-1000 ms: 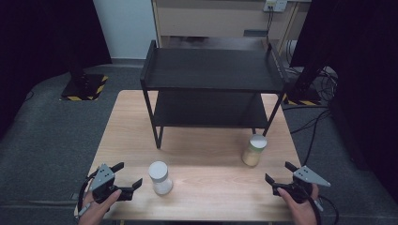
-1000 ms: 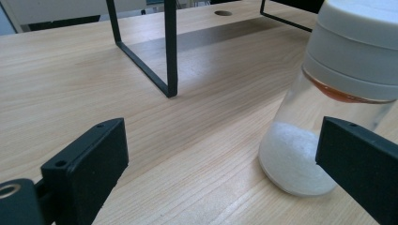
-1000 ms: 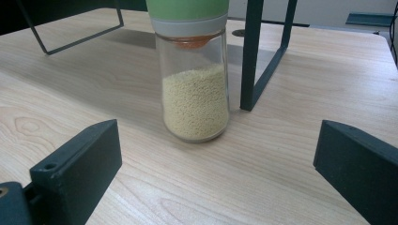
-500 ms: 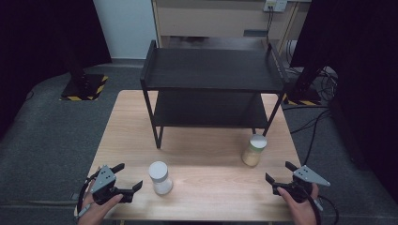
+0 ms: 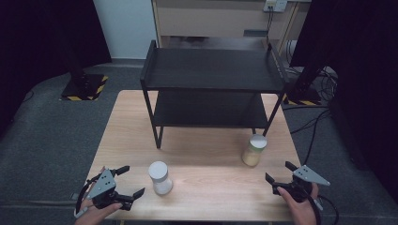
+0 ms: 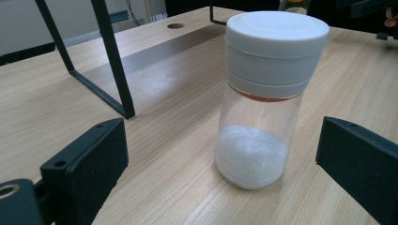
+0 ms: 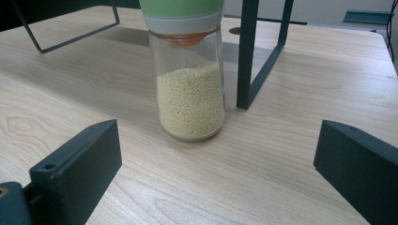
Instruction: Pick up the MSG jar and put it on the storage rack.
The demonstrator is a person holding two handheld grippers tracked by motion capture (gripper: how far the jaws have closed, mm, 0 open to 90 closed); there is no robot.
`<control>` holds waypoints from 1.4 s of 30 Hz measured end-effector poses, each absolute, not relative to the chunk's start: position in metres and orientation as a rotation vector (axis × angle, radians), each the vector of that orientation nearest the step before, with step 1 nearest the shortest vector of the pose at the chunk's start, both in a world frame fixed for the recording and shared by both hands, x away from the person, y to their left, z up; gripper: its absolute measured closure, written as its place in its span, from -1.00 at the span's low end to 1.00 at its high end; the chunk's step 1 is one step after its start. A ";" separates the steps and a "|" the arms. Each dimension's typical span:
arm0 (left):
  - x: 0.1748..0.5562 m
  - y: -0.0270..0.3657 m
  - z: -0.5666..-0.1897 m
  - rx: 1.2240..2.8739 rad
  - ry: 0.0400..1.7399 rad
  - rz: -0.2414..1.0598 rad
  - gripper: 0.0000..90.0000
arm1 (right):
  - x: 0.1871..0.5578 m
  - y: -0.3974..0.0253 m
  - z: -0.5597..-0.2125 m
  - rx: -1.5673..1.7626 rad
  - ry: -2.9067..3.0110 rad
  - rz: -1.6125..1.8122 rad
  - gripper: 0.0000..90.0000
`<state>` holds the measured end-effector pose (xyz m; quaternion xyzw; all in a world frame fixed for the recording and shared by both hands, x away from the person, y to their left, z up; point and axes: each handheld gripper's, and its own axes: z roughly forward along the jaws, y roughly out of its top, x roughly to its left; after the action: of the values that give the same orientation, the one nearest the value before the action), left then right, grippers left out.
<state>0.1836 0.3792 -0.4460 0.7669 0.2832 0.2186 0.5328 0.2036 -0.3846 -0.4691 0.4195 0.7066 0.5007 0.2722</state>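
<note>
This is looking like a lab or test room. A bare wooden table [image 5: 197,140] is standing on grey carpet [image 5: 51,136] between black curtains [image 5: 42,33], with cables [image 5: 319,89] trailing and hazard-striped stand bases [image 5: 84,86] sitting nearby.

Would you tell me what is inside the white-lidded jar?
White granules fill the lower part of the white-lidded jar; an orange insert shows under the lid, its inside hidden.

The high view is looking forward and down over the whole surface [image 5: 206,154] from the person's side, while each gripper view is sitting low and close, facing one jar; all are sharing the black shelf [image 5: 211,70] legs
</note>
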 end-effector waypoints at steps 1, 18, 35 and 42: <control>0.183 0.379 -0.445 1.830 0.664 0.524 -0.97 | 0.204 -0.385 -0.469 1.131 1.903 1.347 -0.96; 0.182 0.358 -0.449 1.785 0.617 0.545 -0.97 | 0.205 -0.380 -0.471 1.132 1.917 1.339 -0.97; 0.188 0.347 -0.454 1.777 0.608 0.549 -0.97 | 0.206 -0.377 -0.472 1.123 1.934 1.340 -0.97; 0.192 0.344 -0.455 1.786 0.599 0.539 -0.97 | 0.205 -0.377 -0.472 1.129 1.942 1.332 -0.97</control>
<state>0.1922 0.3441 -0.4551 0.7567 0.2539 0.2284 0.5574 0.2054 -0.3770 -0.4725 0.4172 0.7176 0.4921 0.2622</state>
